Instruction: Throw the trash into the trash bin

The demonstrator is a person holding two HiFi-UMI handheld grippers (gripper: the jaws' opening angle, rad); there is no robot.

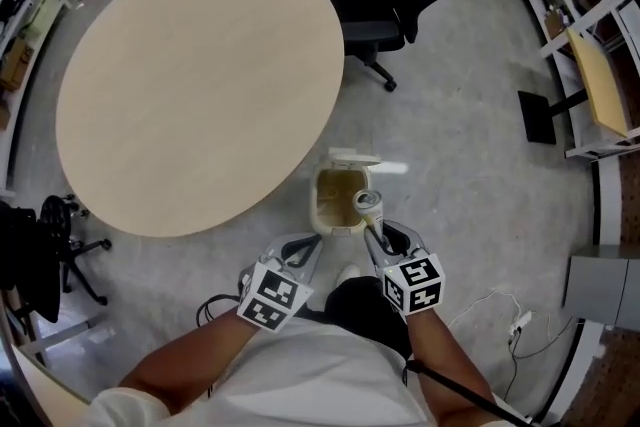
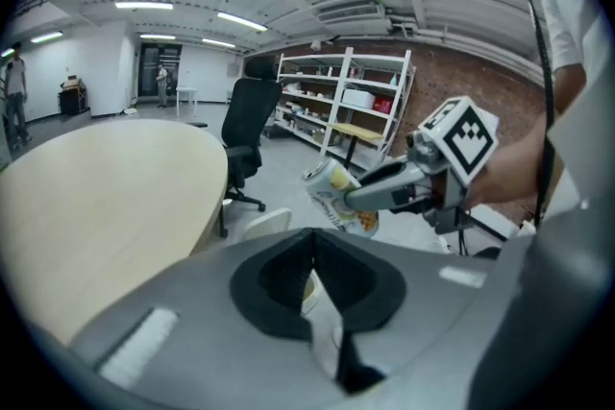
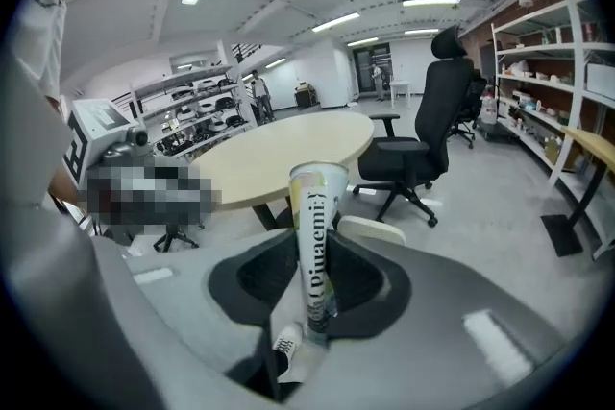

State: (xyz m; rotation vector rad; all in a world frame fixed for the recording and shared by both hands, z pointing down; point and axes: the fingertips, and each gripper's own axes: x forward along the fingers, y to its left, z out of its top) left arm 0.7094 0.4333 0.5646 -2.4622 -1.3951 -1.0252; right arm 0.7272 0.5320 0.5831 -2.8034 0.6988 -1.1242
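A cream trash bin [image 1: 331, 207] stands on the floor by the round table, its white lid [image 1: 353, 156] flipped open. My right gripper [image 1: 374, 227] is shut on a tall drink can [image 1: 368, 205], which hangs over the bin's right rim. In the right gripper view the can [image 3: 316, 245] stands upright between the jaws, with the bin lid [image 3: 373, 231] just behind it. My left gripper [image 1: 304, 248] is beside the bin's near left corner; its jaws look shut with nothing in them [image 2: 322, 302]. From the left gripper view, the right gripper [image 2: 363, 198] and its can [image 2: 338, 195] are ahead.
The round wooden table [image 1: 200, 85] reaches close to the bin's left side. A black office chair [image 1: 360, 10] is beyond the bin. Shelving [image 1: 590, 35] lines the right wall. Cables [image 1: 500, 315] lie on the floor at right, and a chair base [image 1: 70, 250] stands at left.
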